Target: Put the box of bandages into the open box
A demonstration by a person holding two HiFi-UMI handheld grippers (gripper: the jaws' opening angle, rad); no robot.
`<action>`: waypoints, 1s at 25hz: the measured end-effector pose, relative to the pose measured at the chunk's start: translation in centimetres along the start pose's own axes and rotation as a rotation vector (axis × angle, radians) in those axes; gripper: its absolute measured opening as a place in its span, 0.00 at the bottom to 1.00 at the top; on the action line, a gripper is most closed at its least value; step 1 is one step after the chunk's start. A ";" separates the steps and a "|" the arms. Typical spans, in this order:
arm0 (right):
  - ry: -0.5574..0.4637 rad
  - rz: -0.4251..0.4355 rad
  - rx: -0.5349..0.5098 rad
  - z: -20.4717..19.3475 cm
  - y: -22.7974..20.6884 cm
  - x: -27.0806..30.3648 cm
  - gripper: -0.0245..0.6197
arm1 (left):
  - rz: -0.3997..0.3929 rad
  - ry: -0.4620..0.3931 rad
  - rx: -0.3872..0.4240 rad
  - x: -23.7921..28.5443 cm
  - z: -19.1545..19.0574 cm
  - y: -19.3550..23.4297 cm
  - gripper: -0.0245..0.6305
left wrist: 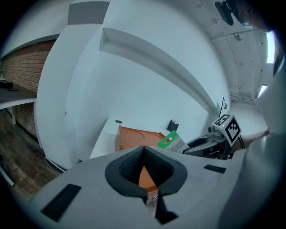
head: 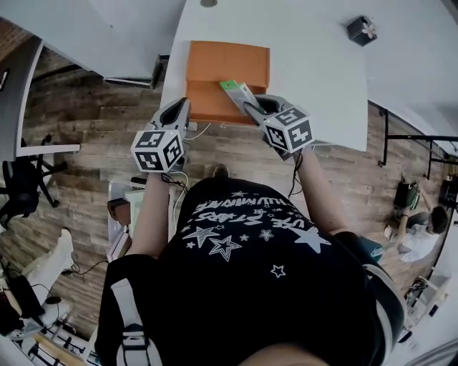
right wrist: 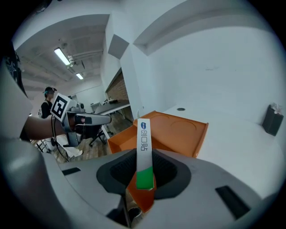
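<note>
An open orange box [head: 215, 71] lies on the white table [head: 322, 86] near its front edge. My right gripper [head: 250, 107] is shut on the box of bandages [head: 237, 93], a thin white carton with a green end, which sits just over the orange box's front right part. In the right gripper view the bandage box [right wrist: 144, 147] stands edge-on between the pads, with the orange box [right wrist: 178, 129] beyond. My left gripper [head: 182, 107] hovers at the orange box's front left corner; its tips touch and hold nothing. The left gripper view shows the bandage box [left wrist: 171, 141] above the orange box [left wrist: 134, 136].
A small dark box [head: 361, 30] stands far back on the table's right side. A round cable hole [head: 208, 3] sits at the table's back edge. Wooden floor lies below the table edge, with an office chair [head: 25, 182] at the left and a person [head: 422, 232] at the right.
</note>
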State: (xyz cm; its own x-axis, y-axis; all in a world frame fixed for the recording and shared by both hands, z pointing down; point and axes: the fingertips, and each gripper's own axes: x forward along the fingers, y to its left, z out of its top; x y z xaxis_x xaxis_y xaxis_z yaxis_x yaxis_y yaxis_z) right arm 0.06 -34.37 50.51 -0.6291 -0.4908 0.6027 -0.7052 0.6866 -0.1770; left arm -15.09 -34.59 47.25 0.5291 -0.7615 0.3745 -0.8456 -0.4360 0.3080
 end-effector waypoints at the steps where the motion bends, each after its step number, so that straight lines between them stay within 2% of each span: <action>1: 0.016 0.001 -0.022 -0.1 0.2 0.5 0.21 | 0.001 0.001 -0.002 -0.1 -0.1 0.3 0.07; 14: 0.187 0.025 -0.229 -1.1 1.3 4.7 0.21 | 0.013 0.007 -0.017 -0.3 -0.5 2.1 0.07; 25: 0.213 0.035 -0.289 -1.1 2.8 6.2 0.21 | -0.013 0.022 -0.010 -0.1 -1.1 1.5 0.07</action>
State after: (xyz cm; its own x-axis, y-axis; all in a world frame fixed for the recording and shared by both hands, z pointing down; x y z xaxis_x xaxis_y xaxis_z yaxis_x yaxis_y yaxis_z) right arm -5.44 -34.86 54.60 -0.5475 -0.3624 0.7542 -0.5435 0.8394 0.0088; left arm -16.28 -34.64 48.65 0.5418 -0.7448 0.3896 -0.8378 -0.4410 0.3220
